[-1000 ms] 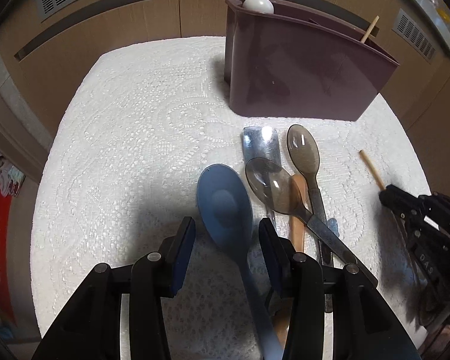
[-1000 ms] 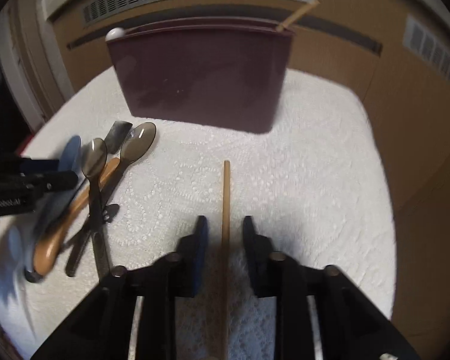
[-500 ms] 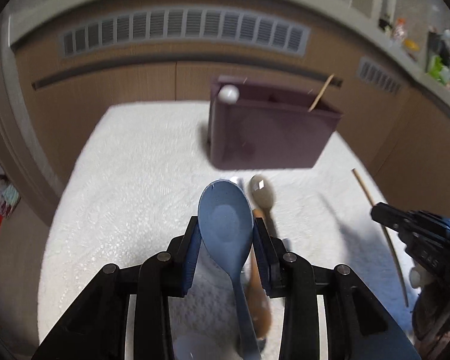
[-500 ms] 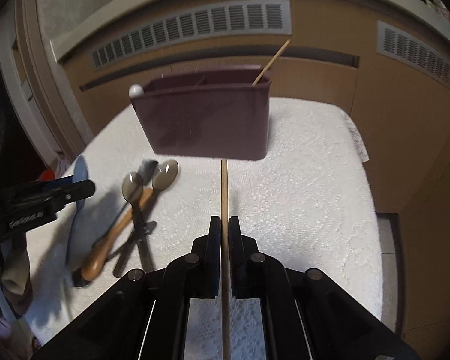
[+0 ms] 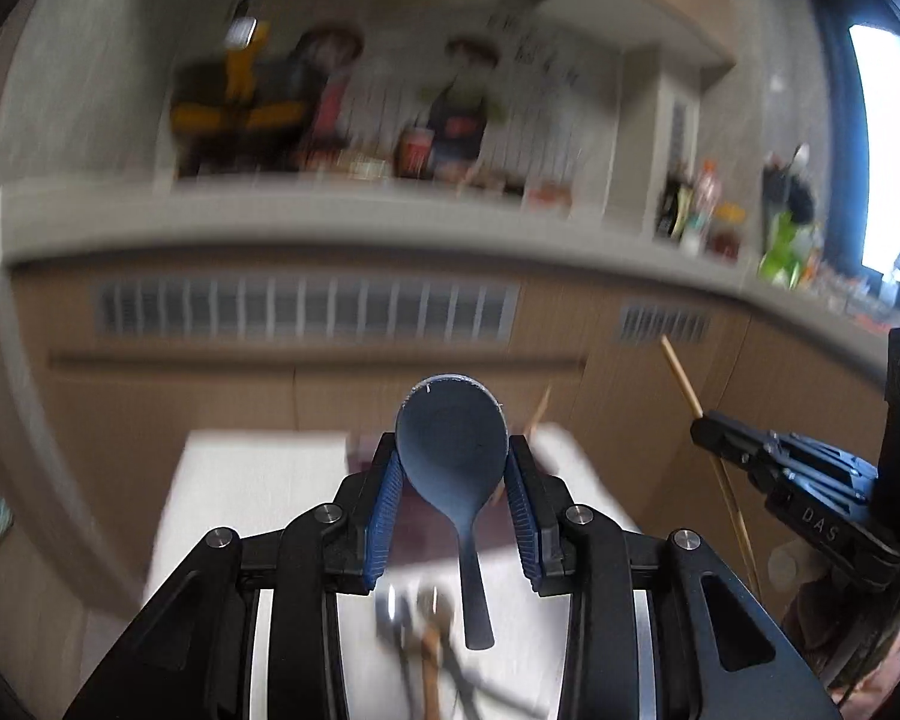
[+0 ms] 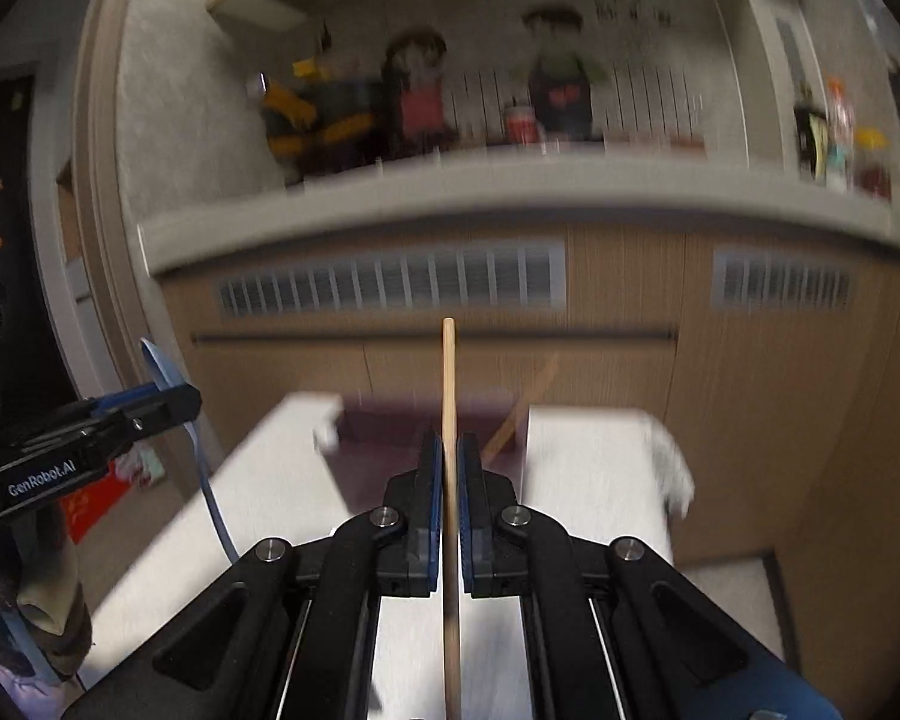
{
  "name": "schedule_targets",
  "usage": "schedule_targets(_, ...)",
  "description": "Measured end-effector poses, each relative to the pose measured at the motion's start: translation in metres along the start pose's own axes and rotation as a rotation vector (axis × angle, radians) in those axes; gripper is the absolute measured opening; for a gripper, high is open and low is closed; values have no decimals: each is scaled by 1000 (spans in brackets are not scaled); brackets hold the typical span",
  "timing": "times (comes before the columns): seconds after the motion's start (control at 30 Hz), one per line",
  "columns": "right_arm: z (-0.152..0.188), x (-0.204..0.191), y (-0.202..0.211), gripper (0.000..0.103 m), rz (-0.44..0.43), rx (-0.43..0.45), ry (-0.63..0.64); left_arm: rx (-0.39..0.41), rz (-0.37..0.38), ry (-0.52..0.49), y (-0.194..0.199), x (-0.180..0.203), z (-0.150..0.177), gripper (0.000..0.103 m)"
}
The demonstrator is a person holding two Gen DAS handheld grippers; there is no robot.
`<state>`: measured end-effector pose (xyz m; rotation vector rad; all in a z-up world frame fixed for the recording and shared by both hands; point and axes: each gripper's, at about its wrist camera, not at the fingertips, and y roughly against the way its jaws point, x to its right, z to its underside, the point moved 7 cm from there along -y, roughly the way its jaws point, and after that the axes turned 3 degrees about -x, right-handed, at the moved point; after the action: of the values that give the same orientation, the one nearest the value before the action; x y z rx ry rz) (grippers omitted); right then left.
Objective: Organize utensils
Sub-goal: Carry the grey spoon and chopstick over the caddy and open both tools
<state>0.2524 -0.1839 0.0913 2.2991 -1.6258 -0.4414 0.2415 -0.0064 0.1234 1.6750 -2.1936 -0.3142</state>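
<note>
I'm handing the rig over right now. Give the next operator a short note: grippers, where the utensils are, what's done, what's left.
Left gripper: shut on the blue spoon, lifted, handle hanging down.
Right gripper: shut on the wooden chopstick, lifted, pointing forward.
Maroon holder: ahead on the white table, one chopstick already in it.
Left: drop both held items in, then the blurred utensils on the table below the left gripper.

Matt blue plastic spoon (image 5: pixel 452 452), bare wooden chopstick (image 6: pixel 449 384), seemingly cloth-covered table (image 6: pixel 594 480).

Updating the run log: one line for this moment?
left gripper: shut on blue spoon | right gripper: shut on chopstick | both lifted
</note>
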Motion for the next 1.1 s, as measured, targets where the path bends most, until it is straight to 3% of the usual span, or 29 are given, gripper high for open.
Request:
schedule_targets(0.17,-87,-1,4,5,-23,192,19,120,4,-26,-9,-2,-66,35)
schedule_targets(0.37,-119,-3,-36,5,-16,231,16,104,-2,-22,-54,-21,-89,35)
schedule_targets(0.67,-107,6,-113,5,-19,123,-16,-8,21,11,-133,-47,-61,35)
schedule_targets(0.97,-62,19,-165,5,26,24,-9,-127,17,47,-186,-56,-11,36)
schedule_targets(1.07,-44,17,-176,9,4,-40,7,-212,27,54,-201,-56,11,54)
schedule_targets(1.1,-36,16,-181,21,-8,-75,12,-225,26,61,-202,-56,17,57)
